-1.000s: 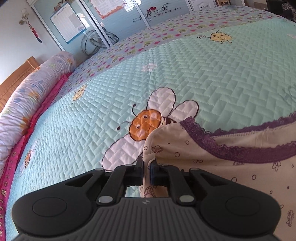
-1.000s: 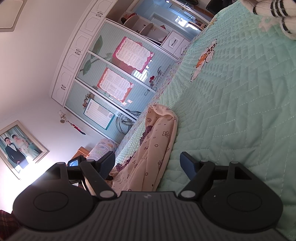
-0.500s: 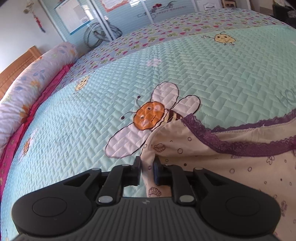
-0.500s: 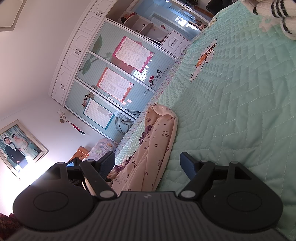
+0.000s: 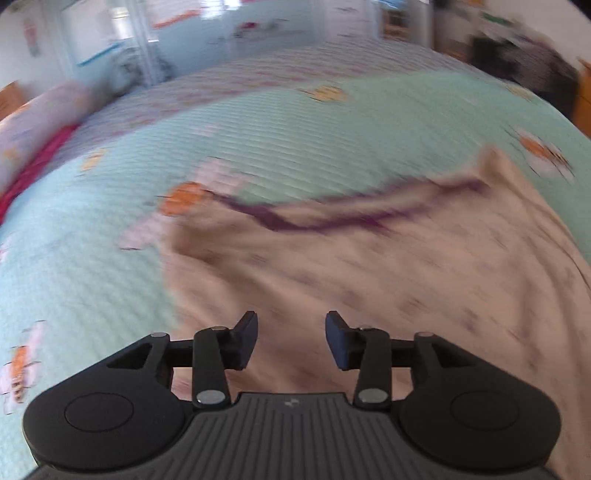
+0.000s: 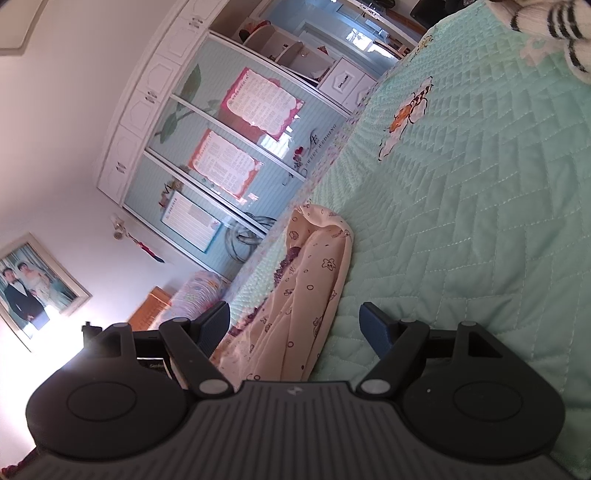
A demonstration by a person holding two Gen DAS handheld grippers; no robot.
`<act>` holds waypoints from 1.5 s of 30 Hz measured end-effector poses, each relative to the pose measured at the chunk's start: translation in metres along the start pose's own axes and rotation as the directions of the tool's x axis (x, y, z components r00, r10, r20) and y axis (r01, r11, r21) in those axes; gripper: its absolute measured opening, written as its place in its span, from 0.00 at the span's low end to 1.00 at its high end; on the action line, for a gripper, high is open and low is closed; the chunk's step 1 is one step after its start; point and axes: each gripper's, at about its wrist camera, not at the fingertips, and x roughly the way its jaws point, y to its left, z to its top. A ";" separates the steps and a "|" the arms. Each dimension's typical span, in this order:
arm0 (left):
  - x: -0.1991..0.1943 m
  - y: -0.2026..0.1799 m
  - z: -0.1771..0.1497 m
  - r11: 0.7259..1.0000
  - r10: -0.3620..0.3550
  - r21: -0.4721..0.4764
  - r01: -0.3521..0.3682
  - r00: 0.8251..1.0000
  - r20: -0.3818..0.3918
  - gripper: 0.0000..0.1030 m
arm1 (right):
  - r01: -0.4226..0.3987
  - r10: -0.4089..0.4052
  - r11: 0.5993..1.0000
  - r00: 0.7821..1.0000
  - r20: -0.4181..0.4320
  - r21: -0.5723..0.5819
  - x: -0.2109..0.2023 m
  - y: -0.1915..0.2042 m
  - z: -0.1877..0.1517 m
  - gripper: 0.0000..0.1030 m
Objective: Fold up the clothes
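Observation:
A cream garment with small prints and a purple lace edge lies spread on the mint quilted bedspread; the left wrist view is blurred by motion. My left gripper hovers over the cloth with its jaws opening and nothing pinched between them. In the right wrist view the same cream garment stretches away in a long fold on the bedspread. My right gripper stands open, the fold's near end lying between its fingers without the pads pressing it.
A pink floral bolster lies along the bed's left edge. A white, black-striped knit item sits at the far right of the bed. Sliding wardrobe doors and a framed photo line the walls beyond.
My left gripper was shut on the garment's corner; now it has let go, opened and pulled back over the cloth. The right gripper has not moved.

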 end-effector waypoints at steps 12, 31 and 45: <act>0.000 0.004 -0.030 0.996 -0.012 -0.092 0.007 0.999 -0.044 0.47 | 0.141 -0.194 0.685 0.981 0.008 -0.715 0.079 0.124 0.056 0.87; -0.003 0.014 -0.051 0.992 0.007 -0.126 -0.010 1.000 -0.024 0.65 | -0.065 -0.482 -0.142 0.876 0.012 -0.988 0.265 0.107 0.025 0.76; -0.048 0.067 -0.045 0.959 -0.083 -0.258 0.121 0.985 0.153 0.65 | 0.139 -0.462 0.707 0.833 -0.303 -0.693 0.305 0.059 0.121 0.34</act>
